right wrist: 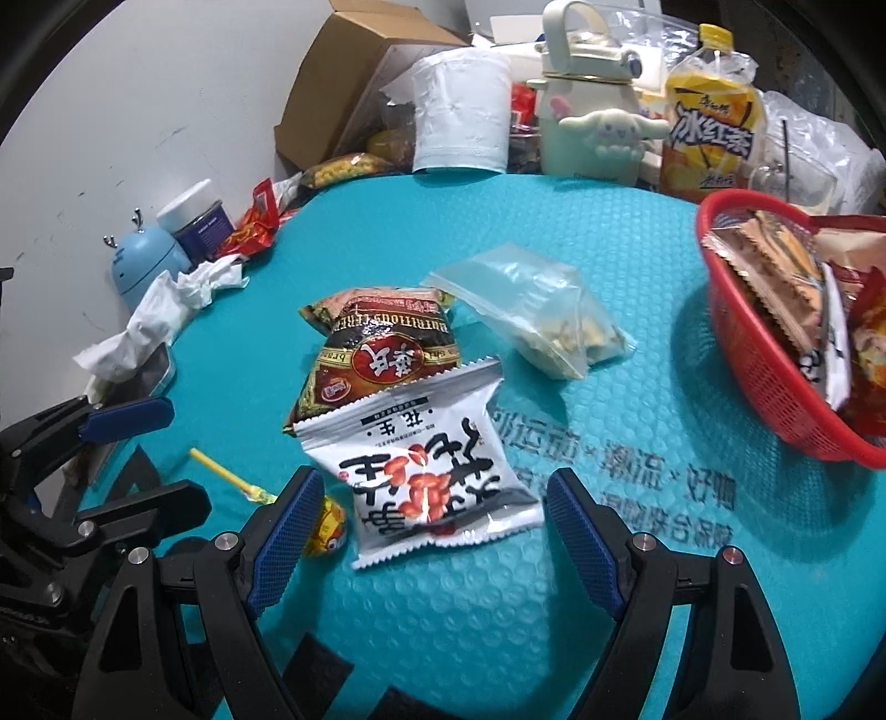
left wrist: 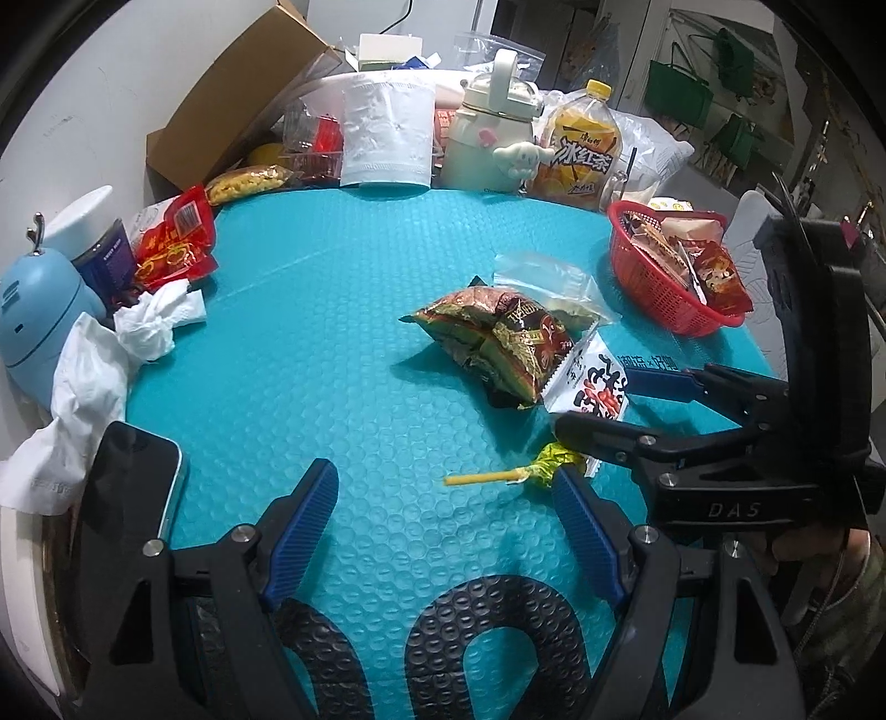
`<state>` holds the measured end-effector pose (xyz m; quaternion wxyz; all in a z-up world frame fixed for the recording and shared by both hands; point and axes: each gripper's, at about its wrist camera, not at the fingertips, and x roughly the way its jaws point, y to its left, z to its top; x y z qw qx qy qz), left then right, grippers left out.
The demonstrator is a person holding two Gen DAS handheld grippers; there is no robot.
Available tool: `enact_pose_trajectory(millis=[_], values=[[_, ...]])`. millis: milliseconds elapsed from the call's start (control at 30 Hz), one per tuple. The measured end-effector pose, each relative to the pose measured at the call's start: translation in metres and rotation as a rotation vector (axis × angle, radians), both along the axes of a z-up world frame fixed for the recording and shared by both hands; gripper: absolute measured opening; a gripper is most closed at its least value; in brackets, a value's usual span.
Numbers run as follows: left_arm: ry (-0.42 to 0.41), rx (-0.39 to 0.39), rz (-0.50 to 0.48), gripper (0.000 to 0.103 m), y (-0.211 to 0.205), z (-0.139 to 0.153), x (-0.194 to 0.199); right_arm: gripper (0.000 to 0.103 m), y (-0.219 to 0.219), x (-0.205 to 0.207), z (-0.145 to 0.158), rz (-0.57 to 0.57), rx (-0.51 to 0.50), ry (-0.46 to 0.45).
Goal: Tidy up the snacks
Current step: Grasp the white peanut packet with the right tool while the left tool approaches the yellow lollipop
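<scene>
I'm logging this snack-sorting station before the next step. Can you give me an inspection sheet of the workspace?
Surface: teal bubble mat, printed lettering near the basket.
Job's things: red basket already holding packets; loose on the mat are a white peanut packet overlapping a brown cereal packet, a clear zip bag and a yellow lollipop.
Clutter: crumpled tissues, phone, paper roll, cream bottle, iced tea bottle, cardboard box.
Grippers: left gripper open over bare mat; right gripper open, straddling the peanut packet.
Cables: one dark cable behind the box.
Surroundings: white wall, green bags hanging.
</scene>
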<state>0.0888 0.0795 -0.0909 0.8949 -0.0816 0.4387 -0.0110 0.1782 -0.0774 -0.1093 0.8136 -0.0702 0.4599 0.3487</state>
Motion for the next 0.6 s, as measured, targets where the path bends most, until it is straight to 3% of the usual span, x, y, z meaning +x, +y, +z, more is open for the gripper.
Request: enact_pose_trajectory(millis=[133, 600], values=[[0.015, -0.012, -0.007, 0.079, -0.003, -0.004, 0.004, 0.059, 0.001, 0.002, 0.000, 0.010, -0.011, -0.005], [0.030, -0.046, -0.068, 0.079, -0.025, -0.010, 0.011, 0.055, -0.032, -0.013, 0.004, -0.065, 0.013, 0.011]])
